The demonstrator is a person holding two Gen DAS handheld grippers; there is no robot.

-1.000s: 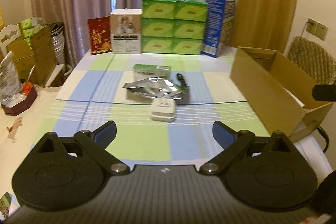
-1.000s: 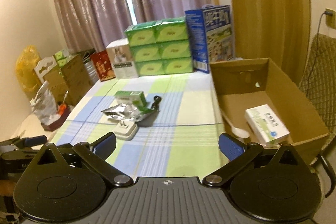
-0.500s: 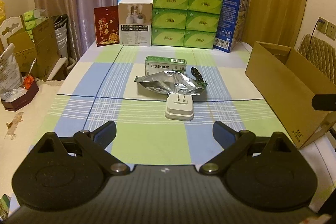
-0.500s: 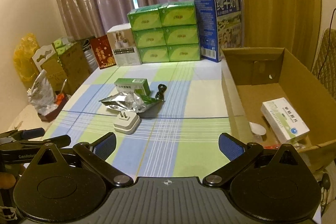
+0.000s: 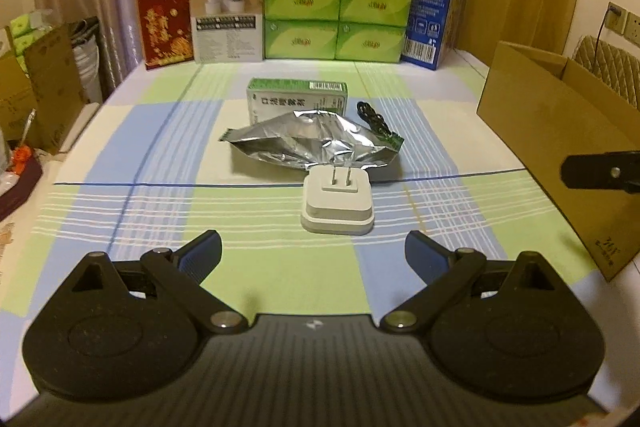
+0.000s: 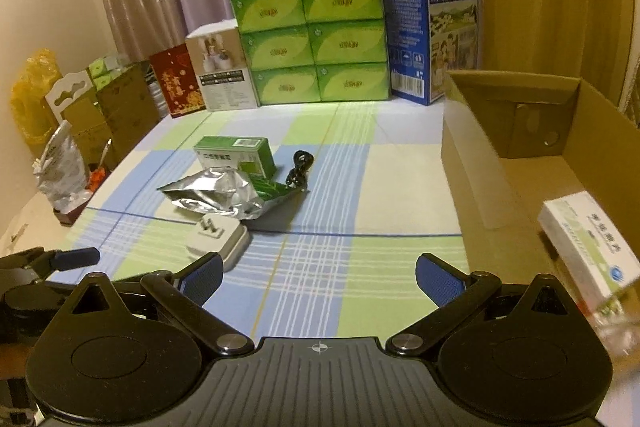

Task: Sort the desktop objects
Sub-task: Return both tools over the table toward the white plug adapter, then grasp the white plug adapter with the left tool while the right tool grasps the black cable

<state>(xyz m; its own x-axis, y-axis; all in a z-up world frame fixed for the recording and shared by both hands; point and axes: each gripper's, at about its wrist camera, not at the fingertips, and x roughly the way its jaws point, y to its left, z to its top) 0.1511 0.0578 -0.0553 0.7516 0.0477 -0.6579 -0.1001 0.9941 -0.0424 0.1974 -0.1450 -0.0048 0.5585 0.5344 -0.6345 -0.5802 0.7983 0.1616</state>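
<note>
While both the left gripper (image 5: 312, 253) and the right gripper (image 6: 318, 277) hover spread and empty over the desk's near edge, a white plug (image 5: 338, 201), foil pouch (image 5: 312, 143), green box (image 5: 296, 101) and black cable (image 5: 372, 117) sit clustered mid-desk. At the desk's right edge, the cardboard box (image 6: 520, 115) holds a white medicine carton (image 6: 588, 251).
</note>
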